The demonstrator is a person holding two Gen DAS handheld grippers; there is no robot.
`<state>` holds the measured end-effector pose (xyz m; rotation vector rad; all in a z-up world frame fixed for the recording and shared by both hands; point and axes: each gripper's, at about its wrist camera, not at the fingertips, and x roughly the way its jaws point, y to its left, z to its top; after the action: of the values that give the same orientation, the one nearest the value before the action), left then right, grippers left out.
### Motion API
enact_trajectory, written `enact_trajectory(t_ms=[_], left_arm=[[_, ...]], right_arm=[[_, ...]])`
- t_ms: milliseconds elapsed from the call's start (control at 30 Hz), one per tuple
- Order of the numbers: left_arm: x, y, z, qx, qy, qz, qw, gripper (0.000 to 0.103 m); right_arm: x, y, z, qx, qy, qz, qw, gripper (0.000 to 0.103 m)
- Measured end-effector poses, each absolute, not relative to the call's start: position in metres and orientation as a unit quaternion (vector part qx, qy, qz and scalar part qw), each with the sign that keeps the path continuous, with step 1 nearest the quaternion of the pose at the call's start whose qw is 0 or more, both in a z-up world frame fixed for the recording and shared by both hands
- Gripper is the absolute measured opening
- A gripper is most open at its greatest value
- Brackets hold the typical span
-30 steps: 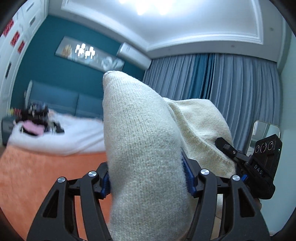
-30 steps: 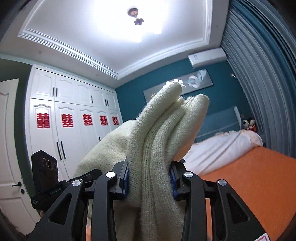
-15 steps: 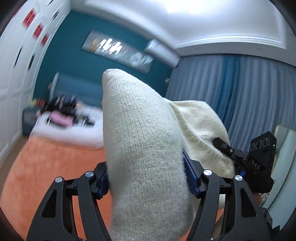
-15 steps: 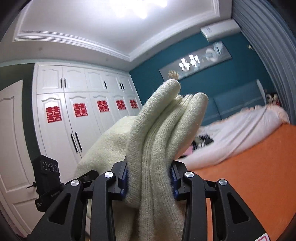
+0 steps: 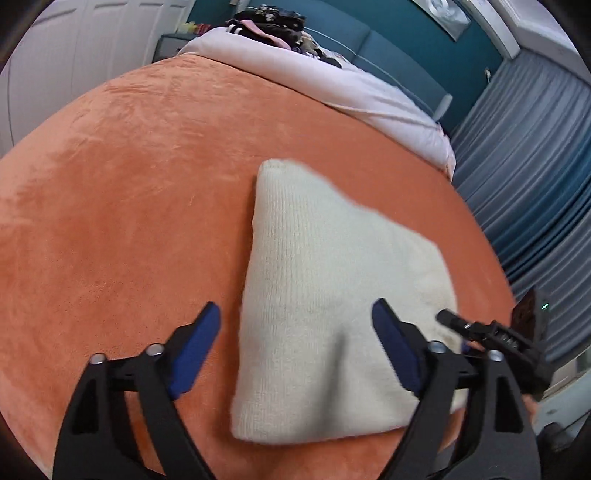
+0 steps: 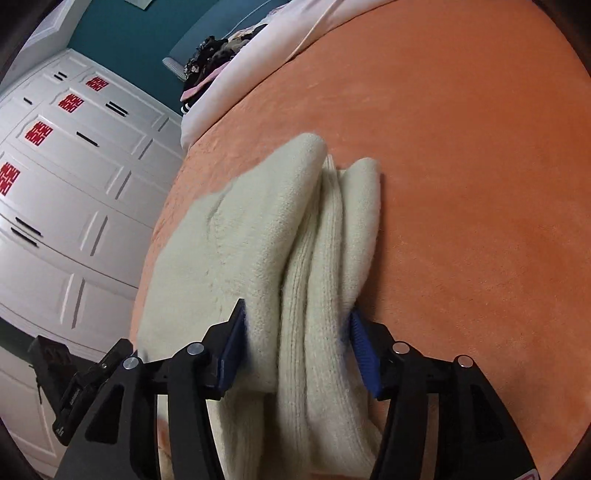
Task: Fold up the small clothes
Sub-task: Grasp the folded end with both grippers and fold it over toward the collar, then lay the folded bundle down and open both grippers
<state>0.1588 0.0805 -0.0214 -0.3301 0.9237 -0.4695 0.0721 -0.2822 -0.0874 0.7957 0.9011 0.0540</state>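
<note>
- Left gripper (image 5: 295, 341): its blue-padded jaws have just been opening and stand wide apart, clear of the knit (image 5: 332, 295); the near edge of the knit lies between them, touched by neither pad.
- Right gripper (image 6: 297, 343): its jaws have also just been opening. The bunched folds of the knit (image 6: 295, 258) still fill the gap and both pads seem to lie against the wool; whether they press on it cannot be told.
- The knit is a cream wool garment, folded, lying on the blanket (image 5: 129, 184). Its long axis runs away from the grippers toward the pillow end of the bed, narrowing to a rounded far tip.
- In the right wrist view the knit's right edge is stacked in several ribbed layers, with the flatter part spreading to the left.
- The blanket is orange and plush, and spreads all round the knit.
- Beyond the knit, a white duvet (image 5: 332, 77) is bunched across the bed, with a heap of dark clothes (image 5: 273, 22) on it.
- Behind those stand a teal headboard (image 5: 388, 48) and teal wall.
- Grey-blue curtains (image 5: 535, 166) hang to the right of the knit.
- White wardrobes (image 6: 66, 177) with red paper emblems stand to its left.
</note>
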Motion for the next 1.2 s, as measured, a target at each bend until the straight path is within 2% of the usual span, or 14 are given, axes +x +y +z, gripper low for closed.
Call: enact_trajectory(t_ms=[67,133,167,200,233,333,433,533,567,667,900,1067,1200], left_arm=[[0.17,0.077,-0.025,-0.175,0.441,-0.216,0.853,0.09],[0.186,0.072,-0.036,-0.19,0.474,-0.207,0.835,0.089],[0.192,0.067,-0.042,-0.193,0.491,-0.199,0.826,0.084],[0.196,0.064,-0.047,-0.198,0.499,-0.199,0.82,0.068],[0.197,0.063,-0.049,-0.199,0.503,-0.196,0.818,0.065],[0.189,0.06,-0.039,-0.189,0.484,-0.193,0.832,0.065],[0.182,0.047,-0.036,-0.137,0.475,-0.193,0.848,0.068],[0.179,0.033,-0.044,-0.099,0.485,-0.194,0.847,0.073],[0.176,0.03,-0.042,-0.087,0.479,-0.183,0.854,0.073],[0.169,0.022,-0.034,-0.051,0.476,-0.172,0.861,0.073],[0.15,0.012,-0.024,-0.004,0.477,-0.161,0.864,0.073],[0.143,0.014,-0.028,-0.013,0.491,-0.147,0.859,0.073],[0.134,0.018,-0.025,-0.006,0.491,-0.137,0.86,0.073]], right_arm=[[0.082,-0.282,-0.088,0.37,0.436,0.023,0.82,0.06],[0.097,-0.275,-0.092,0.367,0.455,0.026,0.811,0.06],[0.106,-0.271,-0.097,0.367,0.468,0.028,0.803,0.056],[0.112,-0.266,-0.097,0.361,0.471,0.031,0.804,0.05],[0.118,-0.263,-0.091,0.341,0.472,0.031,0.813,0.038],[0.121,-0.254,-0.039,0.291,0.424,0.07,0.855,0.034],[0.116,-0.251,-0.021,0.251,0.387,0.085,0.883,0.035],[0.133,-0.261,-0.085,0.24,0.499,0.023,0.833,0.041],[0.127,-0.268,-0.088,0.267,0.486,0.02,0.832,0.041],[0.108,-0.275,-0.065,0.303,0.456,0.019,0.837,0.041],[0.049,-0.246,-0.028,0.239,0.431,0.01,0.87,0.045],[0.049,-0.22,-0.035,0.191,0.464,0.02,0.865,0.047],[0.051,-0.219,-0.041,0.209,0.47,0.017,0.858,0.047]])
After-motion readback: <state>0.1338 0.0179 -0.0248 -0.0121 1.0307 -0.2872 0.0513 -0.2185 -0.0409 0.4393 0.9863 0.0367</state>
